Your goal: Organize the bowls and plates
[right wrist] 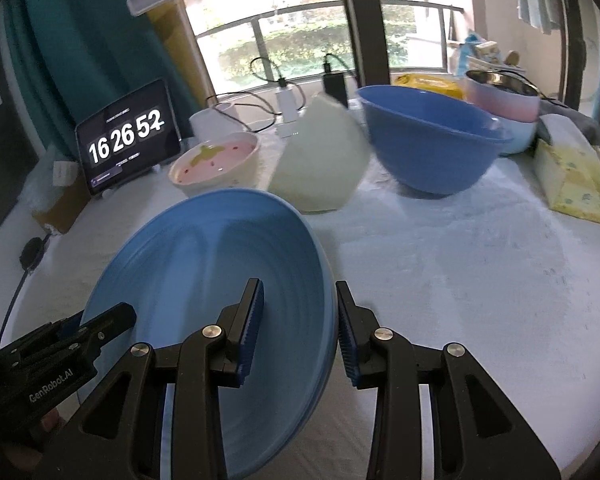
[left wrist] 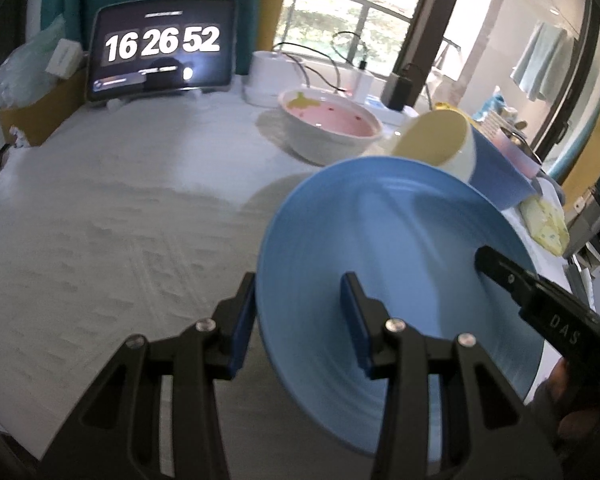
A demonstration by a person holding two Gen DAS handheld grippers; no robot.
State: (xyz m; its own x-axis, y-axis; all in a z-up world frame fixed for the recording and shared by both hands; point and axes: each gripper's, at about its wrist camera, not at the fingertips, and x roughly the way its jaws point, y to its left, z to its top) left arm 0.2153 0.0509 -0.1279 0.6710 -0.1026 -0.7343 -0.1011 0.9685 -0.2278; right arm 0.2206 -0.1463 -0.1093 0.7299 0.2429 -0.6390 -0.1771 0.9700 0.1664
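My left gripper (left wrist: 298,320) and right gripper (right wrist: 300,330) are matte black open-frame linkages with silver pivot screws, blue ribbed pads (right wrist: 252,332) and white lettering at each frame's lower edge.

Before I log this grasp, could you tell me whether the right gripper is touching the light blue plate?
Touching: the right wrist view shows the right gripper clamping the light blue plate's rim.

Four bowls: light blue (right wrist: 220,280), dark blue (right wrist: 432,140), cream (right wrist: 320,164), pink-lined (right wrist: 216,160); one tablet (right wrist: 128,136).

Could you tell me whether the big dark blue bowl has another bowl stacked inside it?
No, the dark blue bowl stands empty on the white table.
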